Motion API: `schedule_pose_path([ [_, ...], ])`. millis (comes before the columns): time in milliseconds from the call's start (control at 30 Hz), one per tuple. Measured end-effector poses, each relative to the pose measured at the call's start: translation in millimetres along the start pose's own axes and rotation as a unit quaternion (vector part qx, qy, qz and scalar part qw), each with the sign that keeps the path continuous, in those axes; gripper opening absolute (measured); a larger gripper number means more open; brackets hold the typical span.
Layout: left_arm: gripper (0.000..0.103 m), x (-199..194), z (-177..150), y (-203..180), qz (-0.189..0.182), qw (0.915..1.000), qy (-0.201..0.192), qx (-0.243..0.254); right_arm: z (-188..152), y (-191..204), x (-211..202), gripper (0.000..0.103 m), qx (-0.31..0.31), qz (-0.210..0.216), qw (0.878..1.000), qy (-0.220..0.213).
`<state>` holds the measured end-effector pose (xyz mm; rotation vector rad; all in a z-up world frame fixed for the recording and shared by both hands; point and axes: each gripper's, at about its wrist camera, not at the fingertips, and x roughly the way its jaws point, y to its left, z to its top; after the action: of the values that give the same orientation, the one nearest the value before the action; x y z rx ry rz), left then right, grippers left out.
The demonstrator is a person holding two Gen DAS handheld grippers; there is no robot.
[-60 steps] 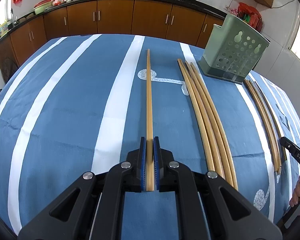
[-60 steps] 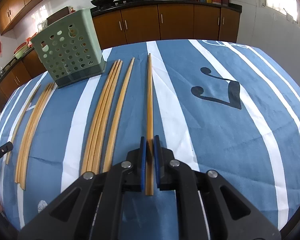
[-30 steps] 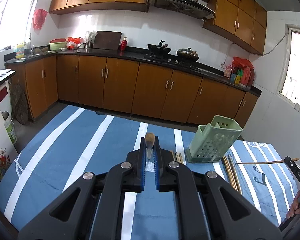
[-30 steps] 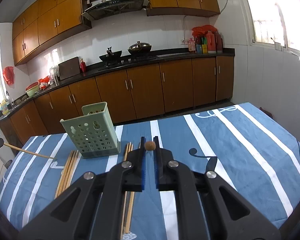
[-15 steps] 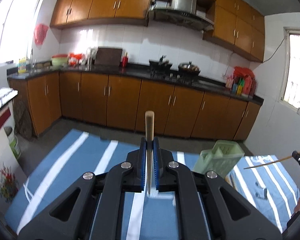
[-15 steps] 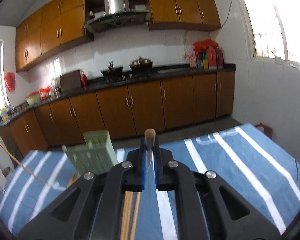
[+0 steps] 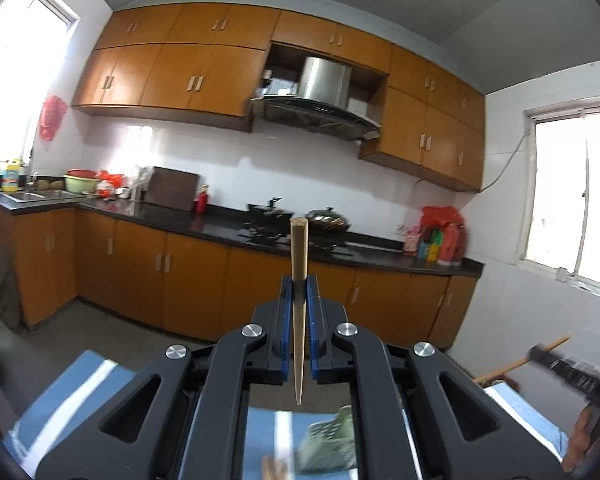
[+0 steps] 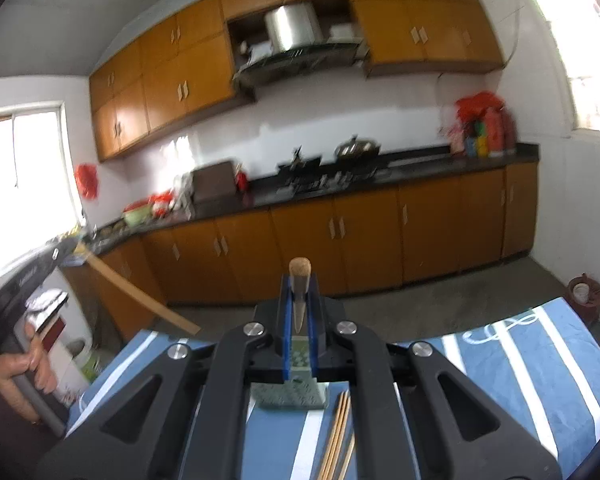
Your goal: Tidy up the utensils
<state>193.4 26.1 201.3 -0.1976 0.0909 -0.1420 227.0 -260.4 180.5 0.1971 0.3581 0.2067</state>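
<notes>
Looking across a kitchen lined with wooden cabinets, a range hood hanging near the middle and a bright window on the right wall. Hovering high over the blue, white-striped tabletop, only its near edge showing. Pinching a chopstick in the left claw, pads closed narrow on the shaft, blunt end pointing up and tapered tip hanging below. Clamping a second chopstick the same way in the right claw, thick end up. Heading, judging by the task, for the green holder standing on the tabletop below the right claw, with loose chopsticks lying just beside it. Risking a missed slot: hanging from a single pinch point, either stick could be swinging or pivoting in the pads, catching the holder's rim and tipping it. Risking also a clash between the two sticks if lowering both at once.
</notes>
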Motion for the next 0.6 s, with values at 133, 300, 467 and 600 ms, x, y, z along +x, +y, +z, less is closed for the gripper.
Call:
schedule_pose_path([
  [133,0.007,23.5,-12.5,-17.3,-0.017,0.9997,0.017,-0.003,-0.4,5.5,22.1,0.008,-0.007,0.006,0.999,0.049],
  [300,0.007,53.0,-36.0,-24.6,-0.022,0.9978,0.061,-0.011,-1.2,7.8,62.8,0.008,-0.012,-0.001,0.994,0.111],
  [467,0.007,70.5,-52.6,-23.3,-0.015,0.996,0.088,-0.01,-2.9,3.0,103.0,0.008,0.002,-0.003,0.99,0.14],
  [600,0.007,82.1,-66.3,-24.4,-0.008,0.9937,0.112,-0.006,-12.1,5.9,122.5,0.009,0.001,-0.008,0.988,0.151],
])
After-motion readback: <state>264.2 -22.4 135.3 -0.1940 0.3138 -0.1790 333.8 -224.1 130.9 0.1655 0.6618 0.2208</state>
